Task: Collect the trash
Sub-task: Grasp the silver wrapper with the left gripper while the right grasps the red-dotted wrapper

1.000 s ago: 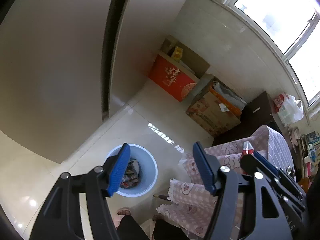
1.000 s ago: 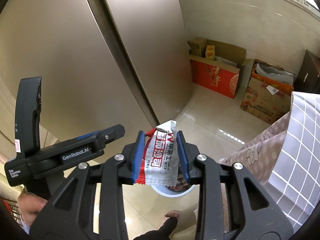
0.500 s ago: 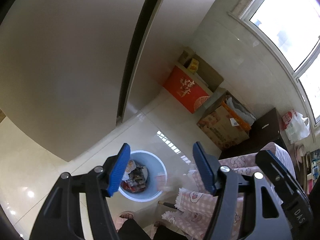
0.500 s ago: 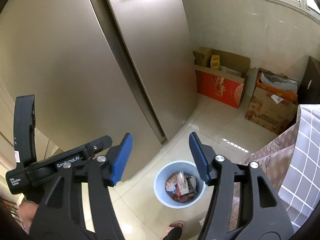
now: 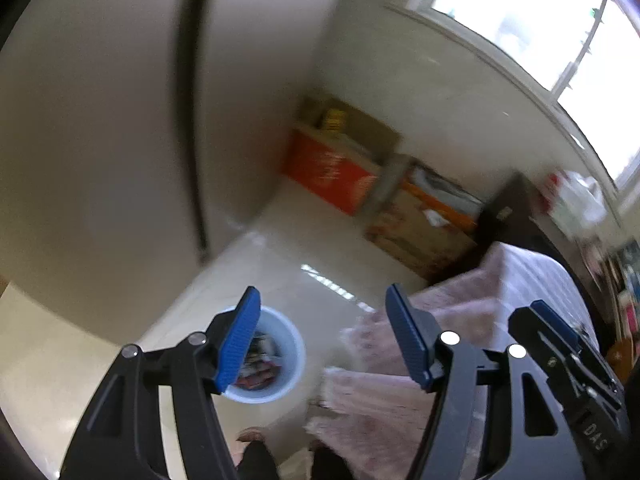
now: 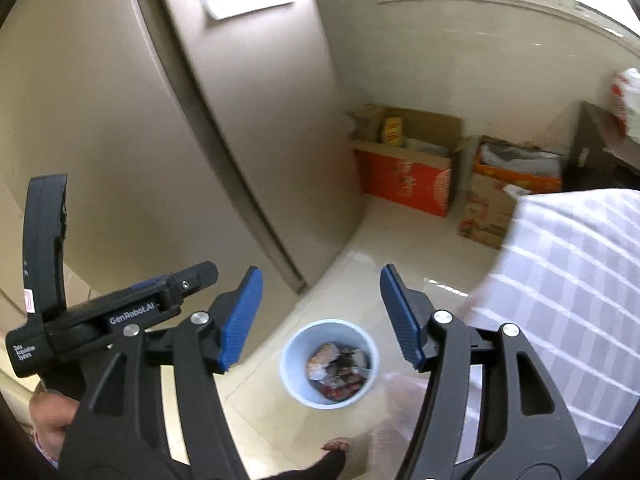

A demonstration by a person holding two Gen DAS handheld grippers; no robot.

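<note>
On the tiled floor below both tools stands the pale blue bin (image 6: 330, 362), wrappers (image 6: 338, 368) heaped inside. The right gripper (image 6: 322, 316) is high above it, jaws wide apart, nothing between them. The left gripper (image 5: 322, 340), just to its left, likewise gapes empty. A checked tablecloth (image 6: 568, 280) lies right; cardboard boxes (image 6: 404, 168) stand far against the wall.

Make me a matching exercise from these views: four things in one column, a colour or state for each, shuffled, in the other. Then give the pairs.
Things:
1. bin
2. right gripper
3. box by the wall
4. tablecloth

States:
A. red front
B. open, holding nothing
C. checked, draped over the table
D. pale blue, wrappers inside

Pairs: 1-D, 2-B, 3-A, 4-C
</note>
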